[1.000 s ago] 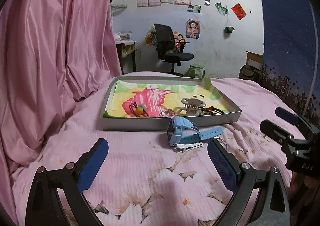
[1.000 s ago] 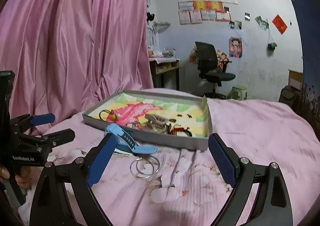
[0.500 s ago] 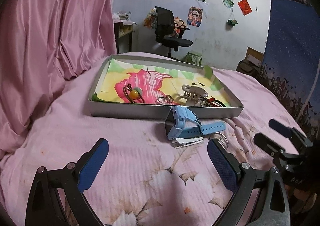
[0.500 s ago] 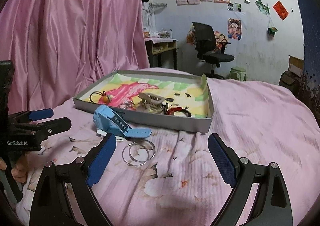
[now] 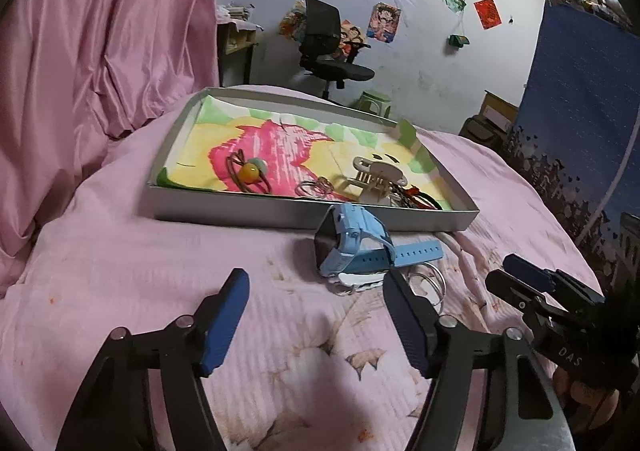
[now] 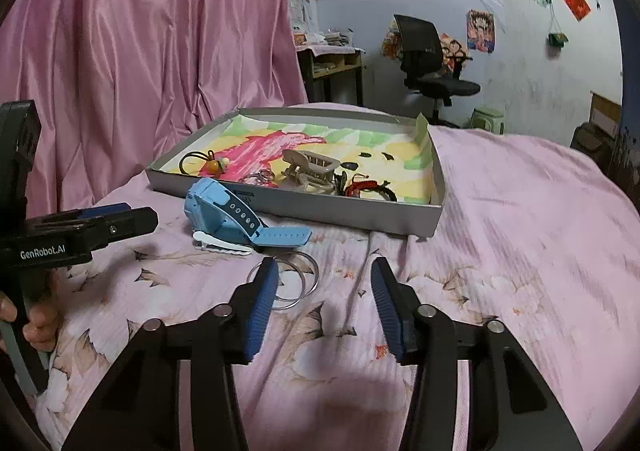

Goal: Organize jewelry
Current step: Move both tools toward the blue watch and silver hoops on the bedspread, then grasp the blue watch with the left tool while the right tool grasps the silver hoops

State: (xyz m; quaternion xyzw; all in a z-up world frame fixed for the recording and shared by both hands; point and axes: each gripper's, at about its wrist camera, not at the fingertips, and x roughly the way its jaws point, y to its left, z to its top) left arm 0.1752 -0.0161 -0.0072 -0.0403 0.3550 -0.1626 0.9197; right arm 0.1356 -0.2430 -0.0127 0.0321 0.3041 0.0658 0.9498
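Observation:
A shallow grey box (image 5: 256, 211) (image 6: 360, 217) with a colourful drawing inside lies on the pink bed. It holds a hair tie with an orange bead (image 5: 250, 173) (image 6: 208, 165), small rings (image 5: 316, 187), a beige claw clip (image 5: 378, 175) (image 6: 310, 167) and a red bracelet (image 6: 364, 187). In front of the box lie a blue watch (image 5: 352, 247) (image 6: 228, 213), a white hair clip (image 6: 222, 241) and thin metal bangles (image 6: 290, 279) (image 5: 430, 283). My left gripper (image 5: 316, 287) hovers before the watch, jaws closing on nothing. My right gripper (image 6: 324, 275) hovers just right of the bangles, jaws closing, nothing between them.
Pink curtains (image 6: 140, 31) hang to the left of the bed. Beyond the bed stand a black office chair (image 5: 328, 47), a desk and a green stool (image 5: 374, 101). A blue cloth (image 5: 580, 111) hangs at the right. The flowered pink bedsheet (image 6: 520, 251) stretches to the right.
Both grippers have dipped and moved closer to the items on the bed, and the jaws of both have narrowed. The jewelry has not moved.

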